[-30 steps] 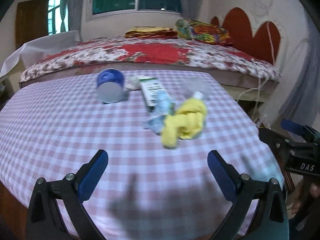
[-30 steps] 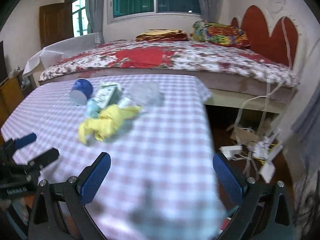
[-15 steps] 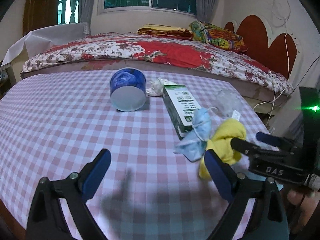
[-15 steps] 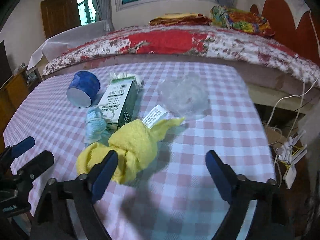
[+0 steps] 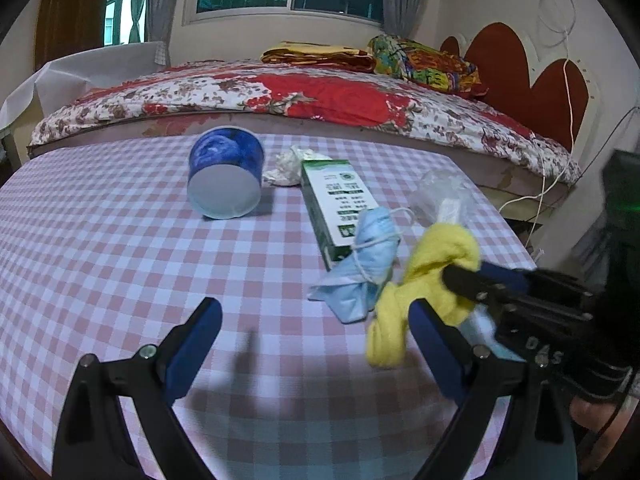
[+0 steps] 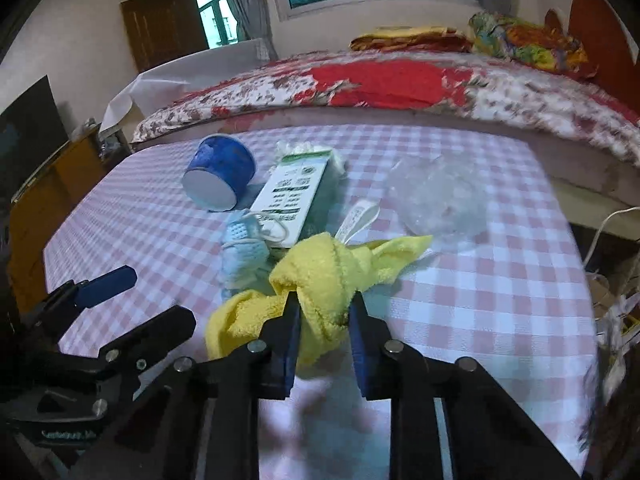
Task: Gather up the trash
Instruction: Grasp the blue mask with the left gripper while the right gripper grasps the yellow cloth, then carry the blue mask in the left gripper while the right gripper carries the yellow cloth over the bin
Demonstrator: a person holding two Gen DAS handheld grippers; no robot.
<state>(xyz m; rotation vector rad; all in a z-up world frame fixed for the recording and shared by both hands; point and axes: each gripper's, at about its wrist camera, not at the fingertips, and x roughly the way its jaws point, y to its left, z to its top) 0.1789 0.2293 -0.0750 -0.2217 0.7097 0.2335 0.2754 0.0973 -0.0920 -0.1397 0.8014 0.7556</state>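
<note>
Yellow cloth near tabletop right edge, pinched in right gripper fingers, not lifted. Left gripper fingers wide, empty. Cup, carton, mask, tissue, plastic wrap all uncollected.

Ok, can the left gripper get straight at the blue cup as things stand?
Probably yes. The left gripper is open and empty, and only bare checked tablecloth lies between it and the blue cup; the right gripper, on the yellow cloth, sits off to the side.
</note>
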